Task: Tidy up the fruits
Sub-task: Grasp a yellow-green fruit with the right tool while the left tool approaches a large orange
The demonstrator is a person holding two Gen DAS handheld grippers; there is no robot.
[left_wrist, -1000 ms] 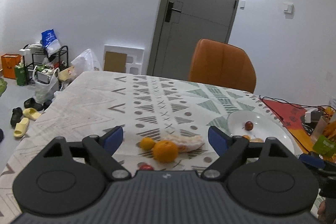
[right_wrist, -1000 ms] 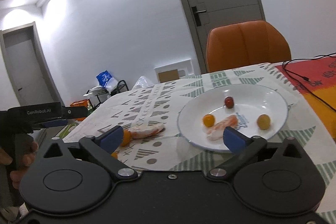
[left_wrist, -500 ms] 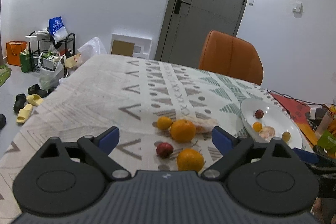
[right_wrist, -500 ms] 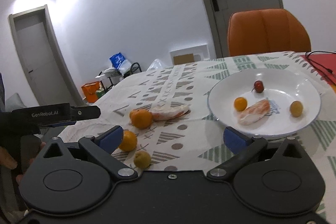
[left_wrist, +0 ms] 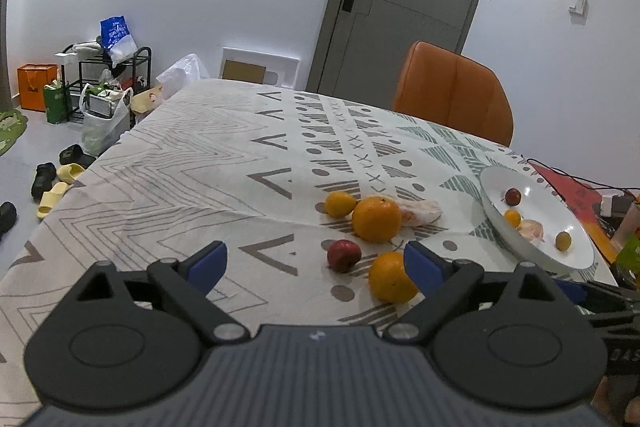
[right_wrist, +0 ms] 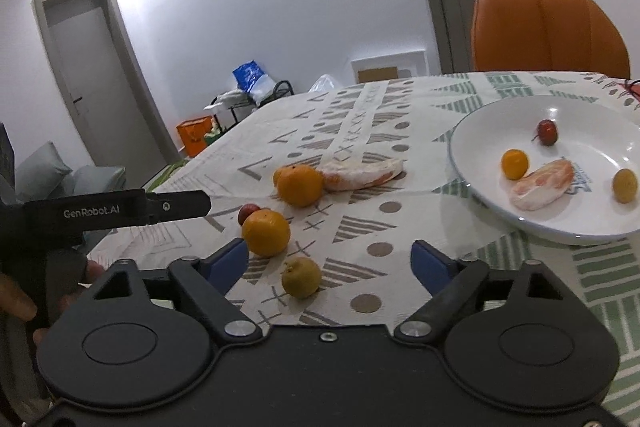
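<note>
Both tongs are pulling back from the plate [right_wrist: 480, 195], bringing more loose fruit into view. The left tongs [left_wrist: 316, 265] and right tongs [right_wrist: 330, 263] are gaping wide, empty. An orange [right_wrist: 266, 231] is lying left of the plate, just ahead of both.

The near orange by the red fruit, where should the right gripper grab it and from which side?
Grip the near orange across its widest middle, coming from above. The red fruit sits close behind it, so a low approach would likely knock that. The right gripper is open and probably wide enough.
</note>
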